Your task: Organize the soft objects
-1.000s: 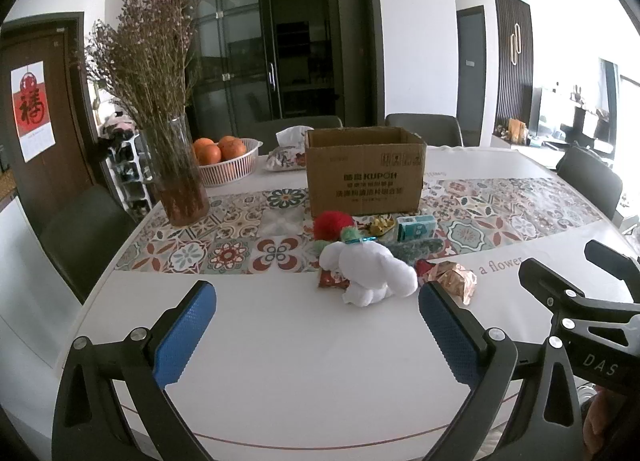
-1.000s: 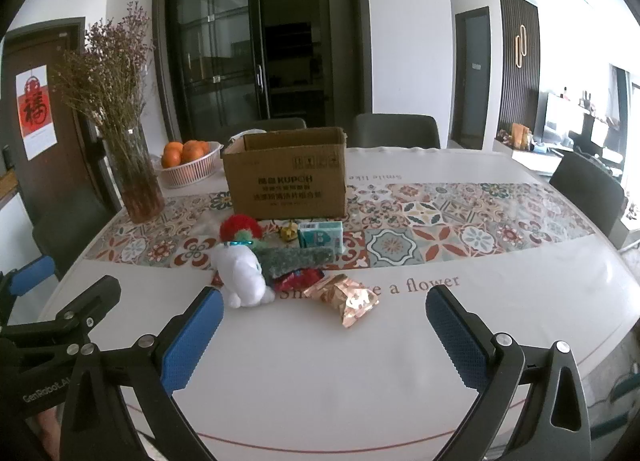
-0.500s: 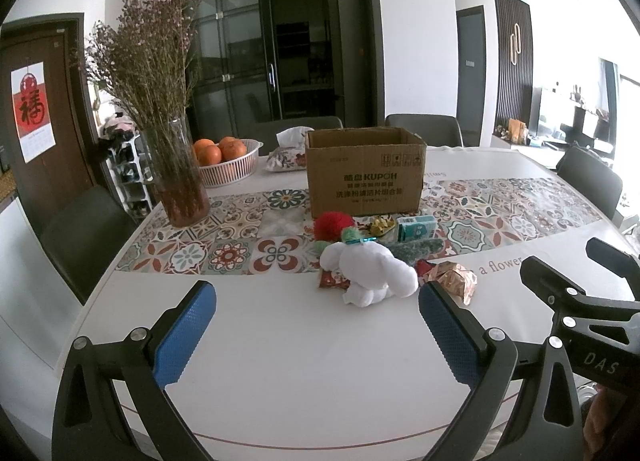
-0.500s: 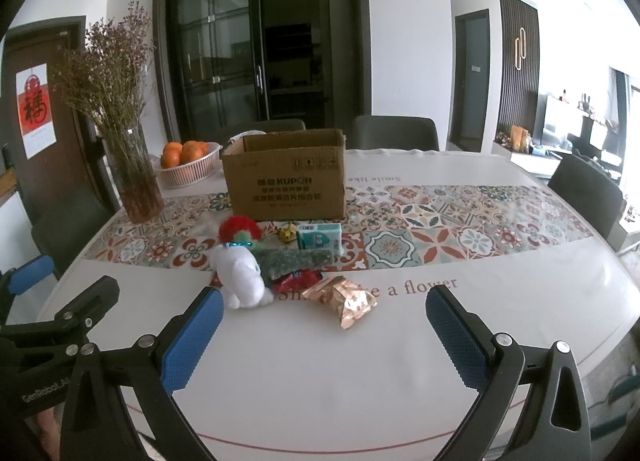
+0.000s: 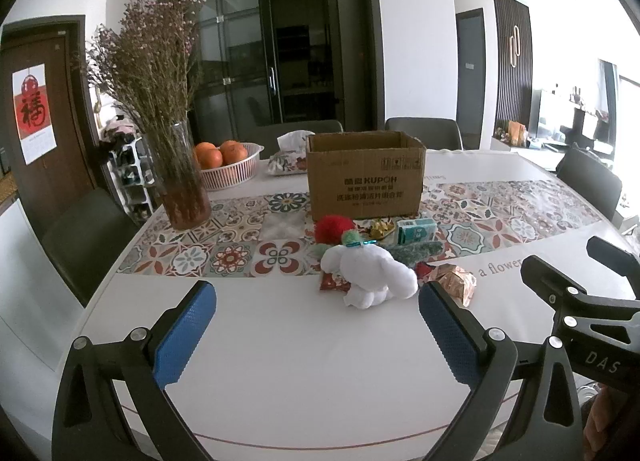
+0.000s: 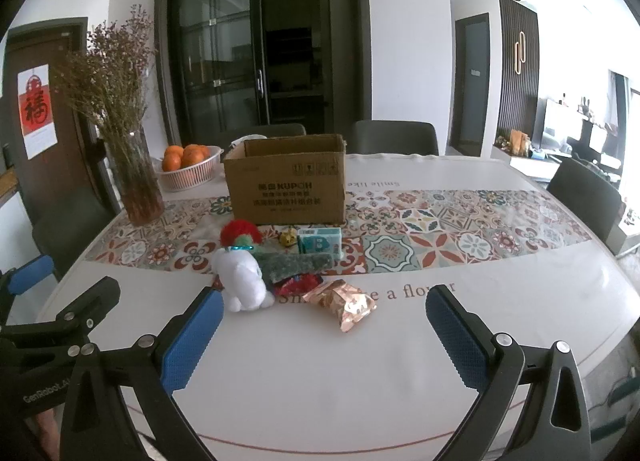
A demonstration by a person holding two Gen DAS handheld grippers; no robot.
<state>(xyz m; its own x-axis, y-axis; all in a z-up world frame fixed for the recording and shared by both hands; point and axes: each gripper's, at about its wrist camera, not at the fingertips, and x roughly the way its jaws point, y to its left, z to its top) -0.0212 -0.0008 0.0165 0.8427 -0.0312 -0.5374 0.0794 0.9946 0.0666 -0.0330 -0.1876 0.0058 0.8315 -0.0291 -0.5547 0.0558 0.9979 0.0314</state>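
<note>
Left wrist view matches the earlier frames: both grippers, left (image 5: 316,325) and right (image 6: 320,331), stay spread apart, empty, short of the white plush toy (image 5: 372,275).

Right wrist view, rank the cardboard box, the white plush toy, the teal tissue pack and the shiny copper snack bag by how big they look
Largest to smallest as they appear:
1. cardboard box, clearly largest though farthest.
2. white plush toy.
3. copper snack bag, close to the plush; it lies nearer the camera, so this order is unsure.
4. teal tissue pack, smallest.
</note>
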